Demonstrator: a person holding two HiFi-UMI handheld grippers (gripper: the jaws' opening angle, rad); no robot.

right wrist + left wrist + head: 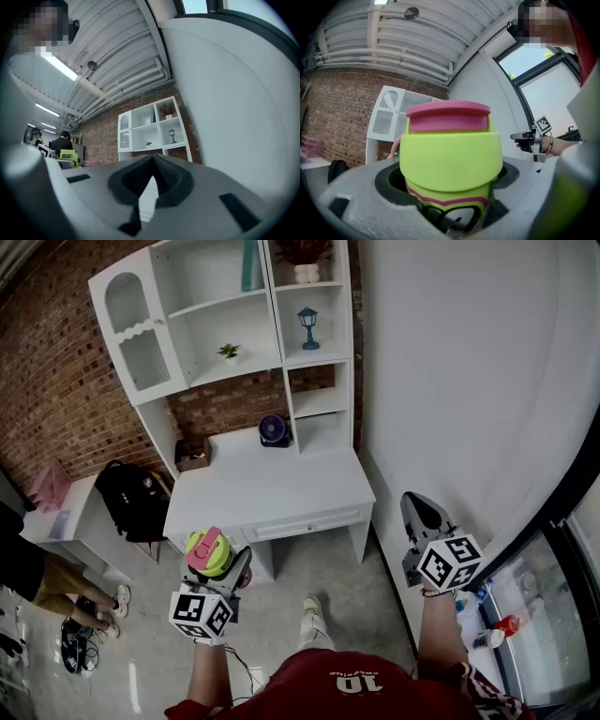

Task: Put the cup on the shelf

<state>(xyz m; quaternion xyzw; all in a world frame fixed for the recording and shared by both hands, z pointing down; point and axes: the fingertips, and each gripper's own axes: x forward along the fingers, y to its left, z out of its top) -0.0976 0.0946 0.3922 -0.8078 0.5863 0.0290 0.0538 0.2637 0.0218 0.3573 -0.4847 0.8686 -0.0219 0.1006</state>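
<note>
Cup (450, 150) tight between wide-spread left fingers (361, 197)

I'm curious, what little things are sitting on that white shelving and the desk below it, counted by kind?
Potted plants: 2
Lantern: 1
Teal book-like item: 1
Fan: 1
Brown box: 1
Total: 6

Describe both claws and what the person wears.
Left claw and right claw are grey tapered shells with dark inner padding, each carrying a white cube of black square markers. The person wears a red shirt with white print and a right-wrist bracelet.
</note>
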